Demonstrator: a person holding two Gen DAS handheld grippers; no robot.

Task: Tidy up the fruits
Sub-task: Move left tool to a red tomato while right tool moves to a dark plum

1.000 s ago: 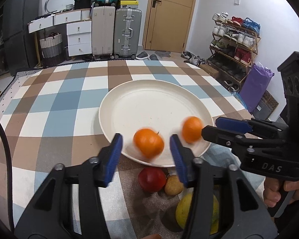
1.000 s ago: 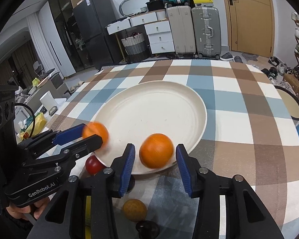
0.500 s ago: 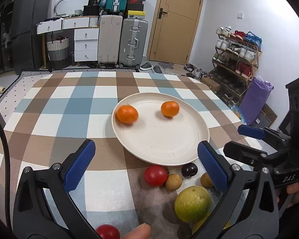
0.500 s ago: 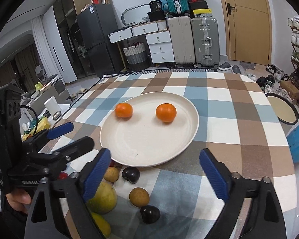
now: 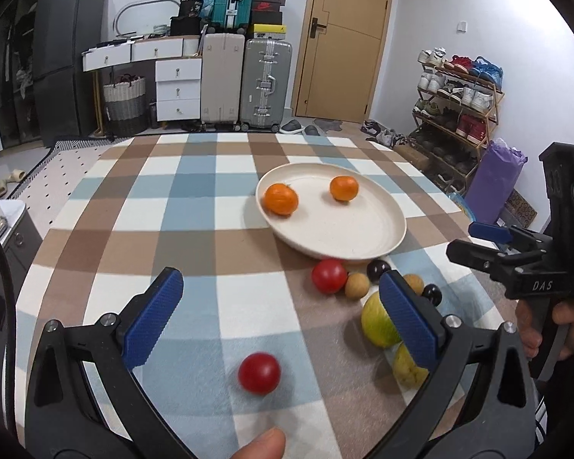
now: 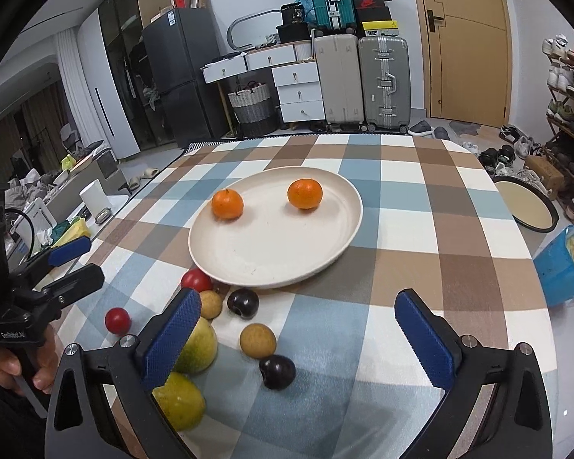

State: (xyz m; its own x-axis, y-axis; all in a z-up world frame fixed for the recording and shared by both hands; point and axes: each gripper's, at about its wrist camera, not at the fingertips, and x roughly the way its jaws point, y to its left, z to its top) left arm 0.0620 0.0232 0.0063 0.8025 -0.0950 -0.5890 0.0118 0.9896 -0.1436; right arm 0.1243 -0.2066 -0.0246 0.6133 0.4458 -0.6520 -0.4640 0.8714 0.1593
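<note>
Loose fruits (image 6: 257,340) crowd the plate's (image 6: 348,244) near rim — cloth (image 6: 432,199) beyond lies bare.

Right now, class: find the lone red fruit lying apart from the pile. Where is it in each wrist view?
Left wrist: the red fruit lies low and central, between the open blue pads.
Right wrist: it sits lower left, beside the left gripper.
Shared landmark: the plate with two oranges.

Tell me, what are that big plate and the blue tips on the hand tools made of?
The plate looks like matte cream plastic or fibre composite: faintly speckled, no gloss. The blue pads look like rubber, with a fine knurled, dull surface. Neither is certain from looks.
</note>
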